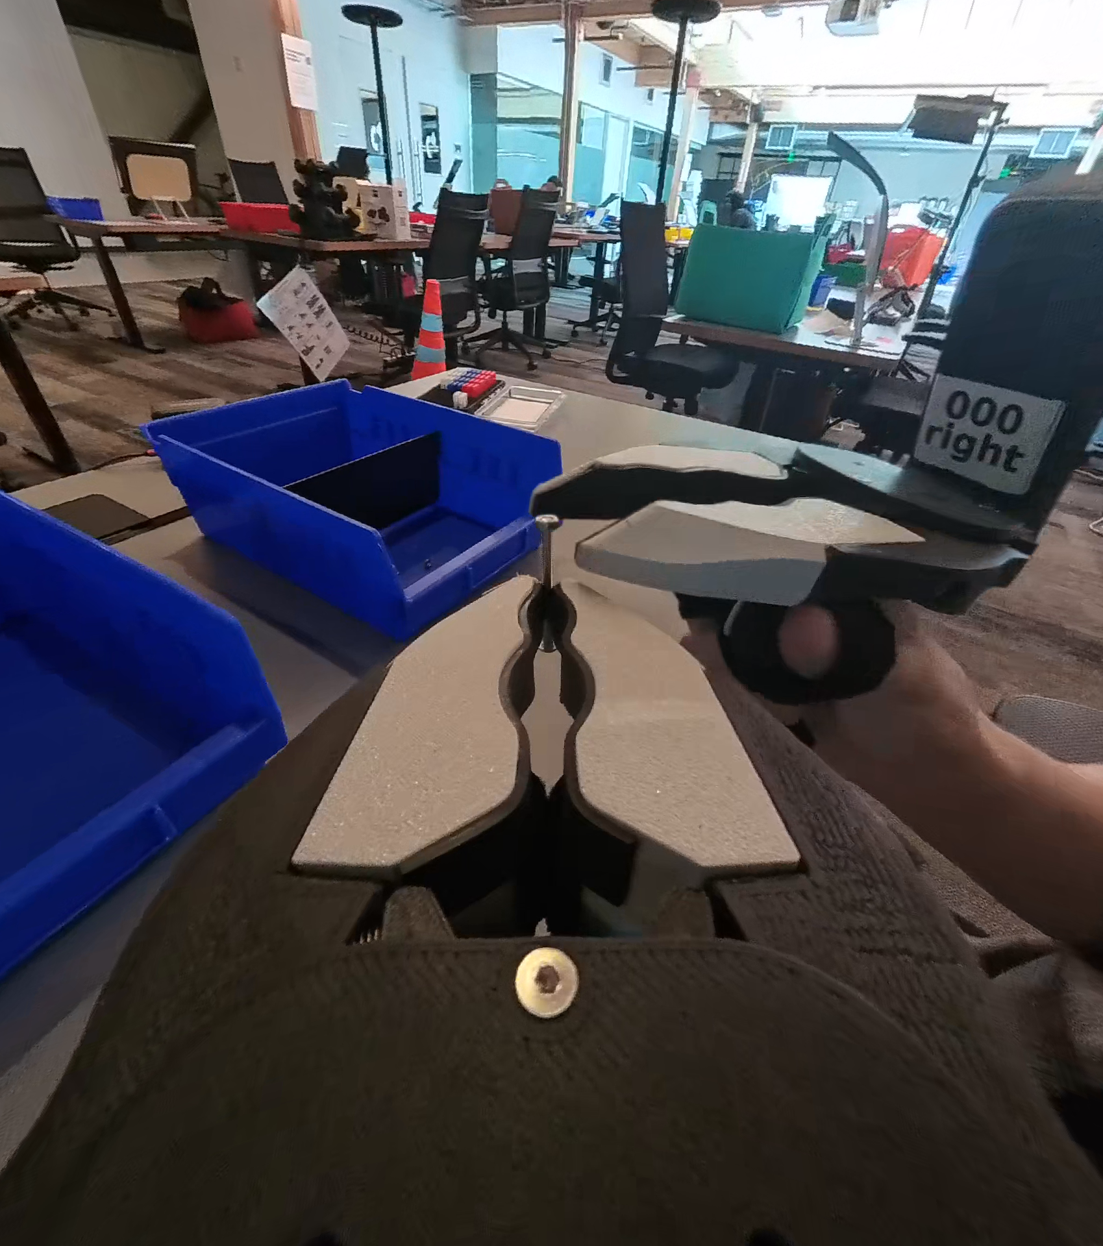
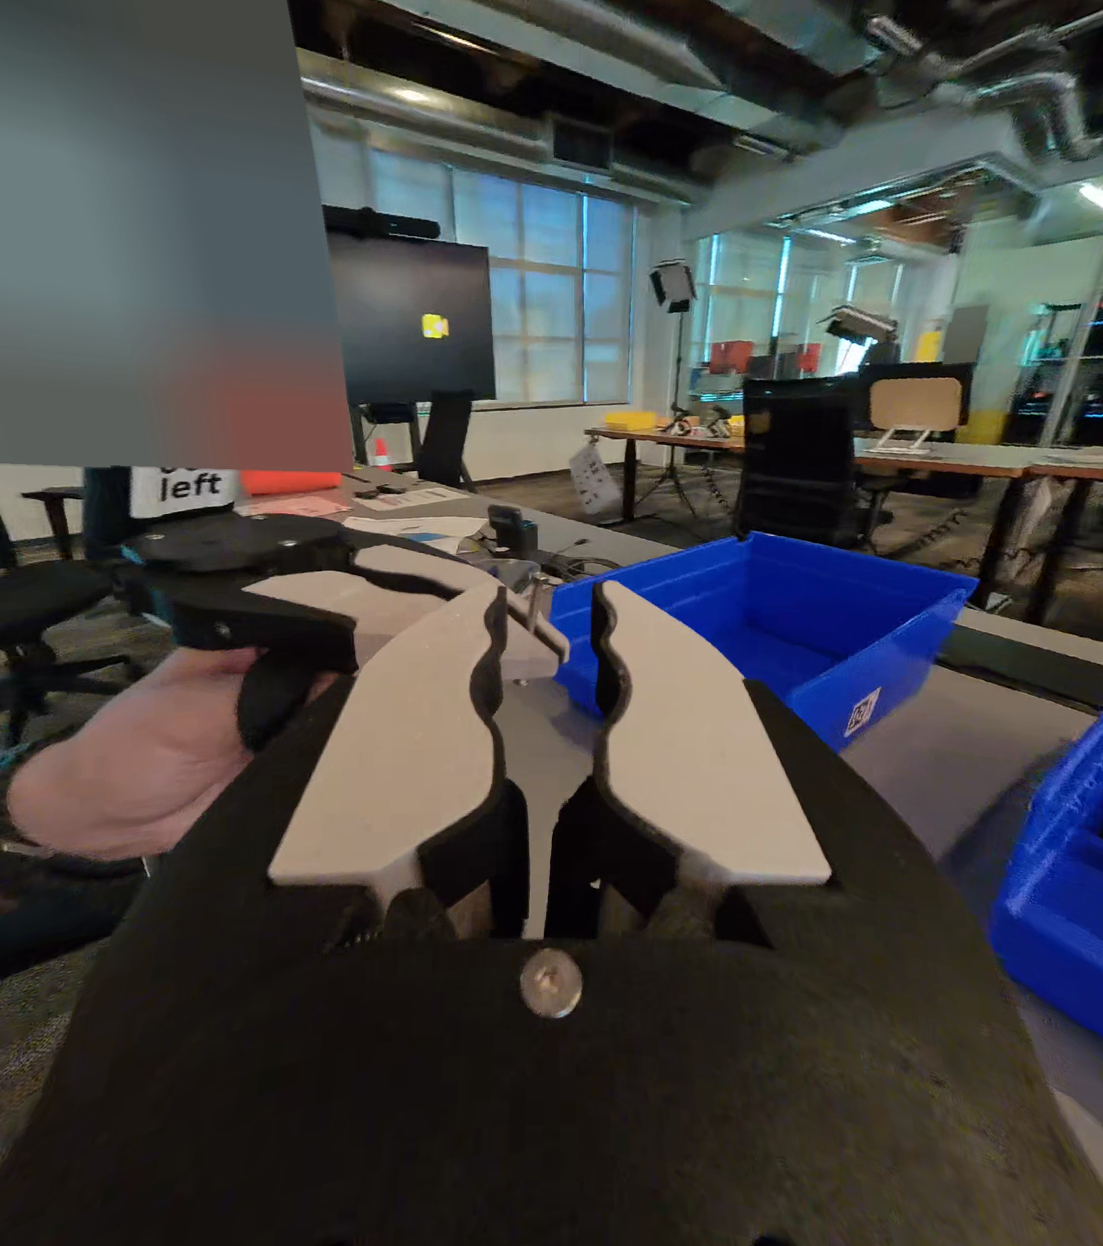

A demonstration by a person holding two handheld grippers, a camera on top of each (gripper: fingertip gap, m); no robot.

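My left gripper (image 1: 545,592) is shut on a thin metal screw (image 1: 546,559), which stands upright out of its fingertips with the flat head on top. My right gripper (image 1: 558,527) comes in from the right at the level of the screw head, jaws apart. In the right wrist view my right gripper (image 2: 550,597) is open, and the screw (image 2: 537,602) shows in the gap between its tips. The left gripper (image 2: 548,644) reaches in from the left there. I cannot tell whether the right fingers touch the screw.
Two blue bins stand on the grey table (image 1: 636,425): a near one (image 1: 96,563) at left and a farther one (image 1: 305,539) with a black divider. They also show in the right wrist view (image 2: 872,681), (image 2: 1061,910). A small tray of coloured blocks (image 1: 474,388) lies behind. Office chairs and desks stand beyond. Left and right tips are no more than a few centimetres apart.
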